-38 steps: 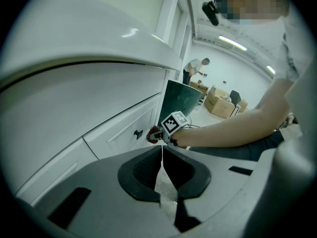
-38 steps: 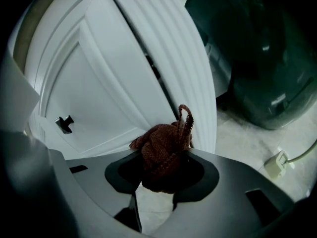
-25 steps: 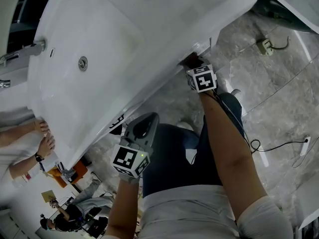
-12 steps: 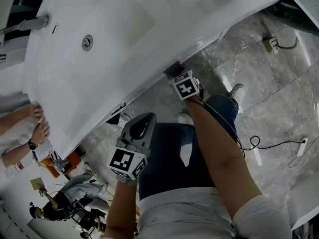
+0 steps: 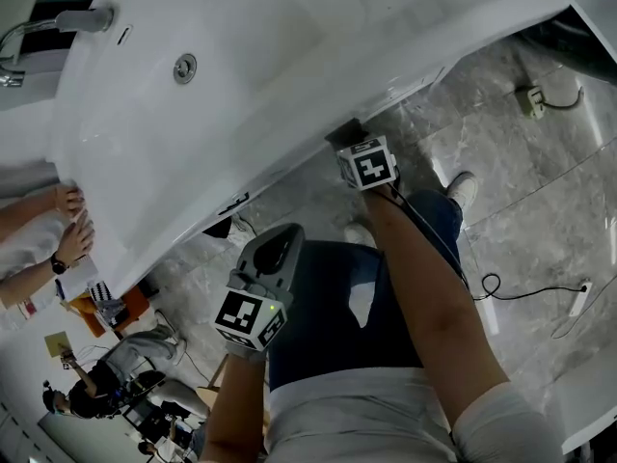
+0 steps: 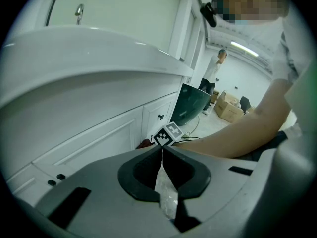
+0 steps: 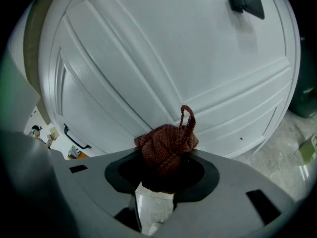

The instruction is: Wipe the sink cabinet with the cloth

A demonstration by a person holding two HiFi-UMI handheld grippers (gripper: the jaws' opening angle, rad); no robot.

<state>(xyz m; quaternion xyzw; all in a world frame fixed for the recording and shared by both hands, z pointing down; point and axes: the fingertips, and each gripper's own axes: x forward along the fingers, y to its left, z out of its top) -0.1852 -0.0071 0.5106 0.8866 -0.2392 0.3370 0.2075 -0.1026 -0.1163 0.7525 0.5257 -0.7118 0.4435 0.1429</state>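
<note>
Under the front rim of the sink [image 5: 241,56], we hold the right gripper [image 5: 352,148] up to the white cabinet, its jaws clamped on a bunched reddish-brown cloth [image 5: 344,131]. From the head view the cloth is only a dark scrap tucked below the sink's edge. The right gripper view brings it close: the cloth [image 7: 166,143] bulges out of the right gripper [image 7: 165,162], a knitted loop standing up from it, just before a panelled cabinet door [image 7: 173,58] with a dark handle [image 7: 246,0] above. Whether the cloth touches the door we cannot tell.

Our left gripper [image 5: 277,247] hangs lower and further out from the sink, over our lap. The left gripper view shows what the head view cannot: the left gripper [image 6: 161,149] has its jaws shut tip to tip. Past them we see the sink's underside, the cabinet front [image 6: 99,133] beneath it, and the cloth [image 6: 144,144] as a red spot beside the right gripper's marker cube [image 6: 168,134].

Only the head view looks into the sink's basin, where the drain [image 5: 184,68] sits below the faucet [image 5: 82,19].
</note>
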